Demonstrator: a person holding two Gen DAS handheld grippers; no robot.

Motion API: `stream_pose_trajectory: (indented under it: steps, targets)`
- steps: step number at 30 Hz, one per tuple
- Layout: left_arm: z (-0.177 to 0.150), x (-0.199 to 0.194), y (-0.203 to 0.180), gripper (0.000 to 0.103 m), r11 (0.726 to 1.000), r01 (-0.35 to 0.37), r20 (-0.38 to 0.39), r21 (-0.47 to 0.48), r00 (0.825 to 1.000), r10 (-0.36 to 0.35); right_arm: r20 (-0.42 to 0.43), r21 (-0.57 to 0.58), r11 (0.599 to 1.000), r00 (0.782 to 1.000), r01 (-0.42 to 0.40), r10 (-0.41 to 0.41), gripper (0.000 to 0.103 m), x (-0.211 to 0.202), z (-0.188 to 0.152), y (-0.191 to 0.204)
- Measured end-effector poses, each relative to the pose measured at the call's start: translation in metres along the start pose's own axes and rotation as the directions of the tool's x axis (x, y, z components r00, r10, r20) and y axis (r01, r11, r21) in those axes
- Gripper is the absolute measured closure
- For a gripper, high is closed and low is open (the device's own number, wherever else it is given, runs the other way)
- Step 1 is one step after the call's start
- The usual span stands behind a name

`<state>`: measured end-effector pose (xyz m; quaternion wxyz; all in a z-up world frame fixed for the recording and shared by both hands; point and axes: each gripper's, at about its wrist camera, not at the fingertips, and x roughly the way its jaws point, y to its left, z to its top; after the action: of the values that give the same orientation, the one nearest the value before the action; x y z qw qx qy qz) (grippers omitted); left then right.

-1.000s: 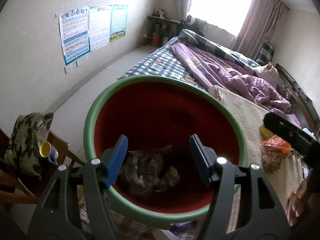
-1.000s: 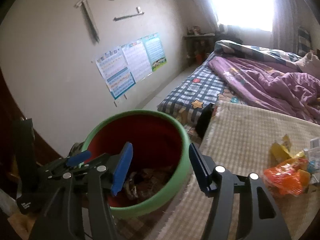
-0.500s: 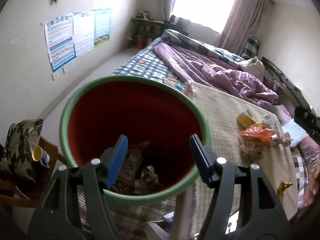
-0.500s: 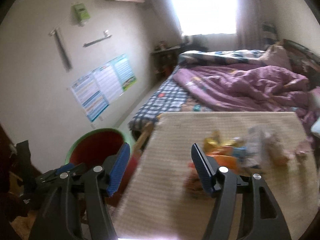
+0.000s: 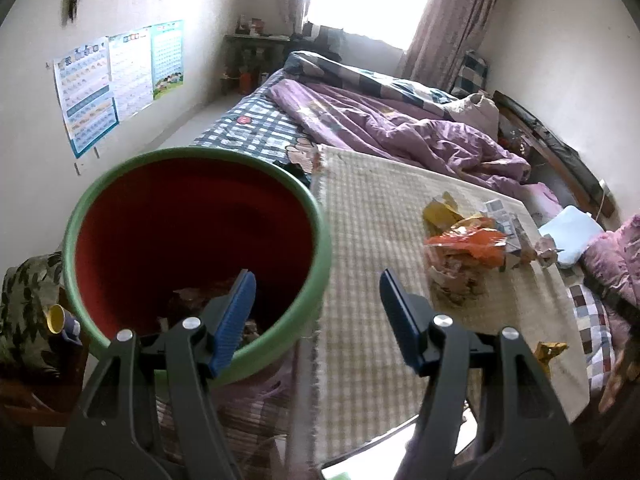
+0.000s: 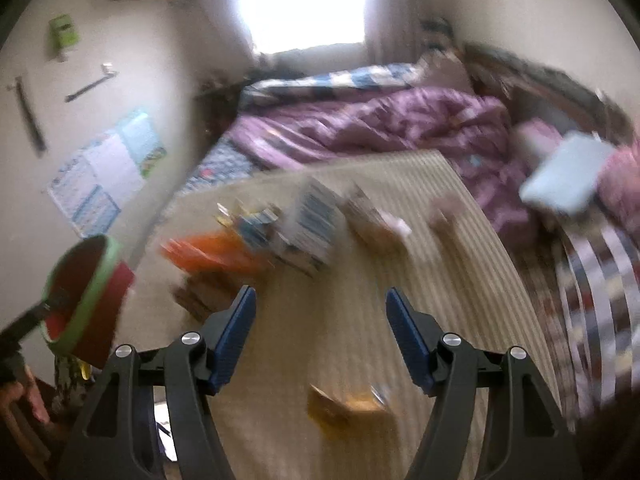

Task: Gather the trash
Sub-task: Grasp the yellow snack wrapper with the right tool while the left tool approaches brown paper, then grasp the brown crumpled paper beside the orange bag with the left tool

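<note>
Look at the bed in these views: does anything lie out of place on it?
Yes. Crumpled wrappers, including an orange bag, sit heaped on the beige mat on the bed, and a yellow scrap lies apart near the mat's edge. Litter belongs in the red bin, not on bedding.

No words or nos. can be read anywhere. The three wall charts (image 5: 120, 84) have rows of small print & little pics, but it's all too tiny to make out. The blue-and-white packet (image 5: 500, 216) in the trash pile on the mat has marks on it, too small to read. A round red badge (image 5: 243, 119) on the checked bed sheet is just a blur. In the right wrist view all is smeared, so the striped packet (image 6: 316, 220) & the charts (image 6: 104, 172) can't be read either.
</note>
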<state>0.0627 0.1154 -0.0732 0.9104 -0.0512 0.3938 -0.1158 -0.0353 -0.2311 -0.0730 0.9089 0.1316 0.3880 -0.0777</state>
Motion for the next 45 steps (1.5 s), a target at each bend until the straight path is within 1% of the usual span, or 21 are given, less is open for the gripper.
stream_pose_trajectory:
  steps: [3, 7, 9, 11, 13, 17, 18, 19, 20, 21, 22, 24, 25, 29, 33, 35, 38, 40, 42, 45]
  targets:
    - [0.000, 0.002, -0.010, 0.041, 1.000, 0.009, -0.002, 0.005, 1.000, -0.009, -0.076, 0.049, 0.998, 0.997, 0.035, -0.031, 0.037, 0.008, -0.021, -0.021]
    - [0.000, 0.004, -0.027, 0.041, 0.999, 0.030, -0.013, 0.023, 0.999, -0.030, -0.146, 0.070, 0.997, 0.989, 0.037, -0.027, 0.037, 0.017, -0.041, -0.035]
    - [-0.001, 0.004, -0.038, 0.041, 0.999, 0.027, -0.009, 0.036, 1.000, -0.027, -0.170, 0.072, 0.997, 0.985, 0.019, -0.006, 0.037, 0.022, -0.045, -0.036]
    - [-0.003, 0.004, -0.043, 0.041, 0.999, 0.020, -0.009, 0.030, 1.000, -0.020, -0.206, 0.070, 0.997, 0.978, -0.013, 0.027, 0.033, 0.031, -0.049, -0.040]
    - [-0.006, 0.004, -0.049, 0.041, 1.000, -0.002, -0.006, 0.014, 1.000, 0.002, -0.241, 0.053, 0.998, 0.969, -0.046, 0.057, 0.033, 0.043, -0.051, -0.041]
    - [-0.012, 0.001, -0.059, 0.041, 0.998, -0.049, -0.016, -0.039, 0.999, 0.049, -0.287, 0.014, 0.994, 0.952, -0.104, 0.103, 0.033, 0.056, -0.050, -0.042]
    - [-0.014, -0.001, -0.062, 0.041, 0.996, -0.068, -0.010, -0.051, 0.998, 0.067, -0.300, 0.004, 0.993, 0.947, -0.118, 0.114, 0.034, 0.059, -0.049, -0.041]
    - [-0.015, -0.003, -0.063, 0.041, 0.995, -0.077, -0.006, -0.061, 0.997, 0.077, -0.317, -0.012, 0.989, 0.939, -0.148, 0.137, 0.041, 0.062, -0.048, -0.041]
    - [-0.016, -0.005, -0.066, 0.041, 0.993, -0.087, -0.003, -0.075, 0.996, 0.087, -0.324, -0.025, 0.986, 0.935, -0.165, 0.148, 0.050, 0.064, -0.047, -0.039]
    - [-0.018, -0.007, -0.069, 0.041, 0.991, -0.099, 0.001, -0.092, 0.995, 0.099, -0.329, -0.044, 0.981, 0.930, -0.187, 0.162, 0.055, 0.065, -0.045, -0.038]
    - [-0.019, -0.008, -0.071, 0.041, 0.989, -0.106, 0.003, -0.101, 0.994, 0.107, -0.332, -0.054, 0.978, 0.927, -0.203, 0.174, 0.062, 0.065, -0.043, -0.038]
    - [-0.022, -0.009, -0.078, 0.041, 0.986, -0.119, 0.006, -0.120, 0.993, 0.121, -0.335, -0.075, 0.967, 0.920, -0.242, 0.204, 0.063, 0.065, -0.038, -0.040]
    - [-0.025, -0.008, -0.084, 0.041, 0.984, -0.124, 0.005, -0.132, 0.992, 0.125, -0.332, -0.085, 0.964, 0.920, -0.251, 0.210, 0.064, 0.065, -0.034, -0.041]
    - [-0.030, 0.003, -0.102, 0.041, 0.982, -0.115, -0.017, -0.147, 0.993, 0.114, -0.288, -0.130, 0.951, 0.929, -0.279, 0.233, 0.064, 0.061, -0.014, -0.048]
    - [-0.027, 0.027, -0.124, 0.041, 0.985, -0.072, -0.056, -0.156, 0.996, 0.064, -0.235, -0.149, 0.942, 0.936, -0.300, 0.261, 0.064, 0.055, 0.007, -0.056]
    - [-0.024, 0.038, -0.133, 0.041, 0.989, -0.056, -0.066, -0.134, 0.997, 0.047, -0.223, -0.155, 0.939, 0.937, -0.307, 0.269, 0.064, 0.056, 0.014, -0.059]
    - [-0.018, 0.065, -0.148, 0.036, 0.995, -0.075, -0.100, -0.059, 0.993, 0.069, -0.230, -0.148, 0.935, 0.930, -0.323, 0.285, 0.063, 0.061, 0.015, -0.062]
    - [-0.016, 0.083, -0.151, 0.036, 0.995, -0.089, -0.135, -0.037, 0.987, 0.084, -0.241, -0.136, 0.932, 0.924, -0.336, 0.298, 0.063, 0.063, 0.013, -0.066]
    - [-0.016, 0.099, -0.150, 0.036, 0.996, -0.080, -0.174, -0.044, 0.982, 0.071, -0.253, -0.132, 0.929, 0.918, -0.345, 0.305, 0.063, 0.064, 0.012, -0.067]
    - [-0.014, 0.116, -0.150, 0.036, 0.995, -0.081, -0.197, -0.054, 0.978, 0.069, -0.268, -0.136, 0.925, 0.912, -0.356, 0.312, 0.062, 0.066, 0.010, -0.069]
